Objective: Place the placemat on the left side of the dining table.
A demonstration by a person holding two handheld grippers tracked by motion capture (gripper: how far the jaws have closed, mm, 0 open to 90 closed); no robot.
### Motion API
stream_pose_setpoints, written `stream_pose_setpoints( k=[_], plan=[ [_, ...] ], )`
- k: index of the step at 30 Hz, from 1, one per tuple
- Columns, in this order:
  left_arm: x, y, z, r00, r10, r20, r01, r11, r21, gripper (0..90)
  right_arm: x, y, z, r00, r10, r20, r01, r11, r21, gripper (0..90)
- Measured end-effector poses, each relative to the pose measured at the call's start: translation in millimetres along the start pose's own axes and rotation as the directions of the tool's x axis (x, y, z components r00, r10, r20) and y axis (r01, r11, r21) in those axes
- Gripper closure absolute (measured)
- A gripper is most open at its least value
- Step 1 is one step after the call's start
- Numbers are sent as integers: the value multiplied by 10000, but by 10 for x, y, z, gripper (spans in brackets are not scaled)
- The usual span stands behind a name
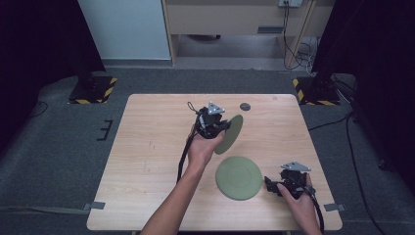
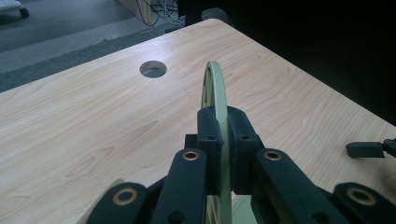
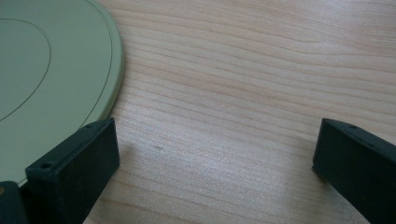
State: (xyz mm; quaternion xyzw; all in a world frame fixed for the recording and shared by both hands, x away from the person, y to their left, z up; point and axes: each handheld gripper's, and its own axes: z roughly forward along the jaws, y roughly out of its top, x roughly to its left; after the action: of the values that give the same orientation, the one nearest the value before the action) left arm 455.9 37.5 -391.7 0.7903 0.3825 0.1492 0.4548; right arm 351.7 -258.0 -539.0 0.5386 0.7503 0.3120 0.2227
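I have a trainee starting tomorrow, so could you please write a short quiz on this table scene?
1. True or false: the left tool holds a green plate on edge.
2. How many green plates are there?
3. The right tool is: A open, B shut on a plate.

Key: 1 true; 2 two, one held and one flat plate on the table; 3 A.

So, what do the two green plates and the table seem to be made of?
Held plate: probably matte plastic or melamine; thin, even rim, pale green, no gloss.
Flat plate: looks the same, with faint moulded rings seen in the right gripper view.
Table: light wood-grain surface, possibly laminate; smooth, soft sheen.
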Motion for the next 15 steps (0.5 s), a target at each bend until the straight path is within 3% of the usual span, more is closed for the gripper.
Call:
stream_pose_setpoints(
  k=[15],
  plan=[
    [83, -2, -78, 9994, 105, -327, -104, 9999, 22, 856, 0, 0, 0, 10000, -4, 2, 4, 10000, -2, 7]
  ],
)
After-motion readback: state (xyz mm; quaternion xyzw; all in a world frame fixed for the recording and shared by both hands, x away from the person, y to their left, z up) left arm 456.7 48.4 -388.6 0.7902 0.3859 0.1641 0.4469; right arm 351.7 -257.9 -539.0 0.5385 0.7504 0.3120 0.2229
